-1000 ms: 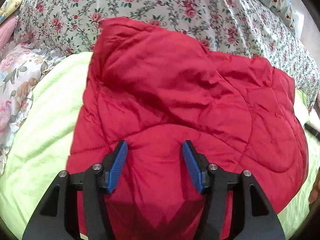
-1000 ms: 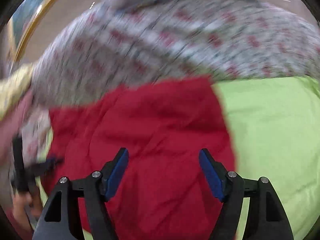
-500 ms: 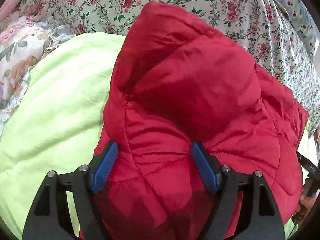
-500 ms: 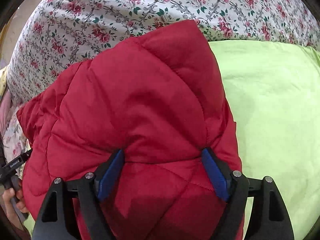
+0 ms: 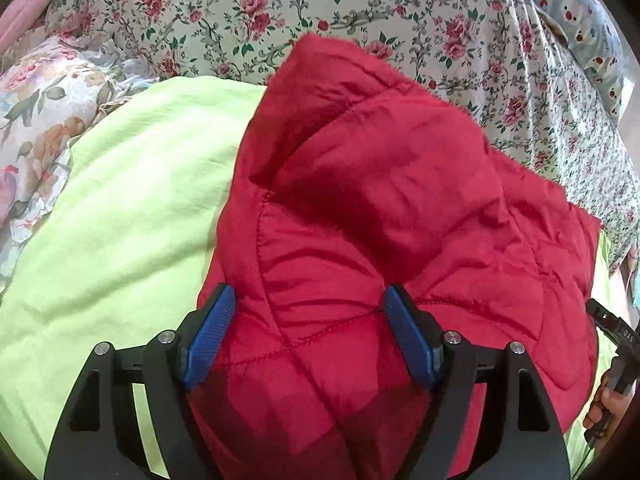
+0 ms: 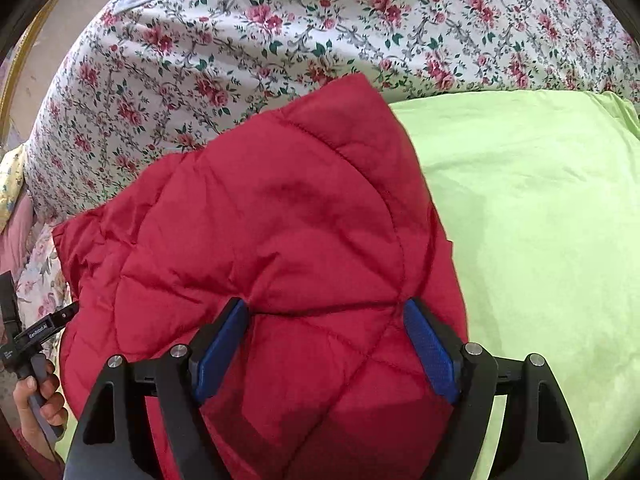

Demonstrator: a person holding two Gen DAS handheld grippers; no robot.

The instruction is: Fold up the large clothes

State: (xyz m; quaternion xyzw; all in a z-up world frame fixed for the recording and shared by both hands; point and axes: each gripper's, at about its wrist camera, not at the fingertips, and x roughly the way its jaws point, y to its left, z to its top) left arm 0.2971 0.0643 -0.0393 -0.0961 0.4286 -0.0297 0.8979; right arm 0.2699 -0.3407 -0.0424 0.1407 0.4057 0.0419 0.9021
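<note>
A red quilted padded garment (image 5: 400, 208) lies folded on a lime-green sheet (image 5: 128, 208); it also shows in the right wrist view (image 6: 260, 220). My left gripper (image 5: 310, 316) is open, its blue pads pressed down on either side of a bulge at the garment's near left part. My right gripper (image 6: 326, 328) is open in the same way over the garment's near right part, a crease running between its pads. Neither pinches the fabric.
A floral rose-print bedspread (image 5: 360, 12) covers the bed behind the green sheet (image 6: 540, 220). A crumpled pale floral cloth (image 5: 40, 120) lies at the left. The other hand-held gripper shows at each view's edge (image 5: 616, 344) (image 6: 28, 340).
Both grippers have come down closer onto the red garment, which now bulges up between the pads. The garment's far part has bunched toward me and looks more compact than a second ago.
</note>
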